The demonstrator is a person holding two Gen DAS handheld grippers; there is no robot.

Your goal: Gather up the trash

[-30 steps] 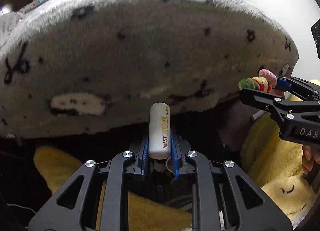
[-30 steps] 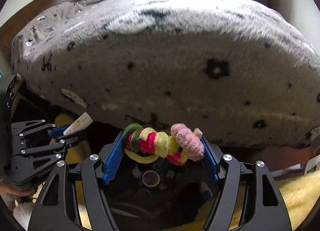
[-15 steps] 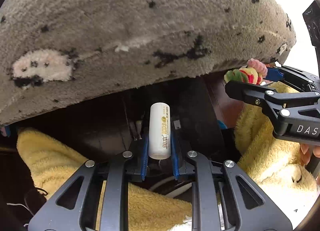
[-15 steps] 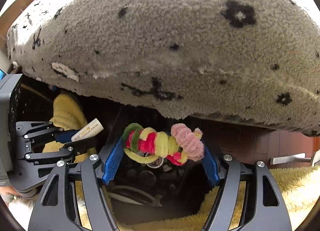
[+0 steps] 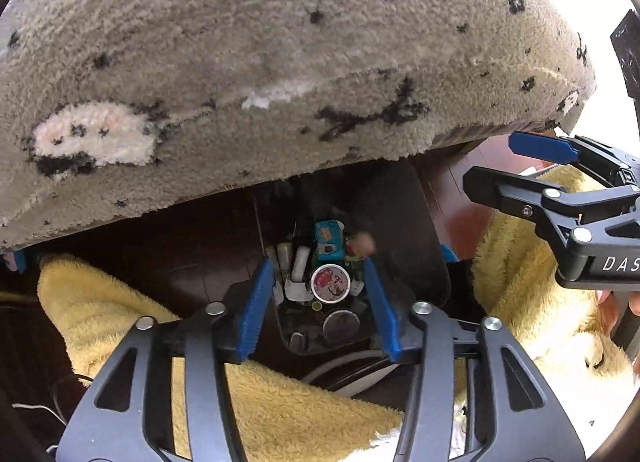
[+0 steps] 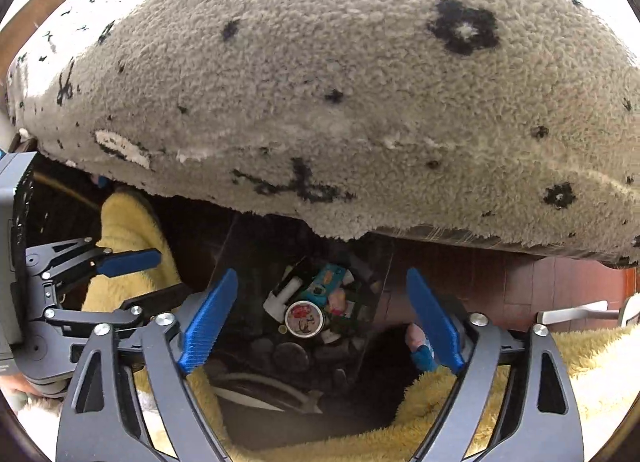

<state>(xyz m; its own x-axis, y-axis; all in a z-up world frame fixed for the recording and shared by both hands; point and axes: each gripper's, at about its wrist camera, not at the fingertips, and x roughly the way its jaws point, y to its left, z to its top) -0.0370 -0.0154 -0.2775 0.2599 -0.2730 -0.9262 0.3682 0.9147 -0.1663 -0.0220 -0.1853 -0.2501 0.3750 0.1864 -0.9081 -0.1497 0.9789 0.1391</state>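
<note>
Now, in the left wrist view, your left gripper [image 5: 318, 304] stands half-wide over the dark bin [image 5: 404, 246], its blue pads apart with nothing pressed between them; its jaws have just been opening. Half a second ago they pinched a white tube upright; that tube is gone from the pads, and a pale tube [image 5: 301, 262] lies among the trash in the bin, though you cannot be sure it is the same one. Beside it sit a round printed lid [image 5: 330, 283] and a teal packet [image 5: 329, 240]. The grey speckled rug [image 5: 260, 74] overhangs the far side of the bin and fills the upper frame, so the far edge is closed off. Yellow fleece [image 5: 120, 310] crowds the near left and the right, touching the bin's near rim. Your right gripper [image 5: 516, 164] comes in from the right, just beside the bin's right wall, its jaws spread and bare.

In the right wrist view, your right gripper [image 6: 324, 318] is wide, nothing between its pads; these jaws too have just been opening. The coloured fuzzy ring it carried half a second ago has left them, and a pink and yellow scrap [image 6: 337, 299] shows in the bin [image 6: 376, 282] beside the lid [image 6: 305, 319]. The rug [image 6: 340, 102] hangs over the bin's far edge here too. Your left gripper [image 6: 120, 282] sits at the left, near the bin's left wall, jaws parted. Brown floor [image 6: 520, 282] lies open to the right, with fleece [image 6: 592, 362] nearer.
</note>
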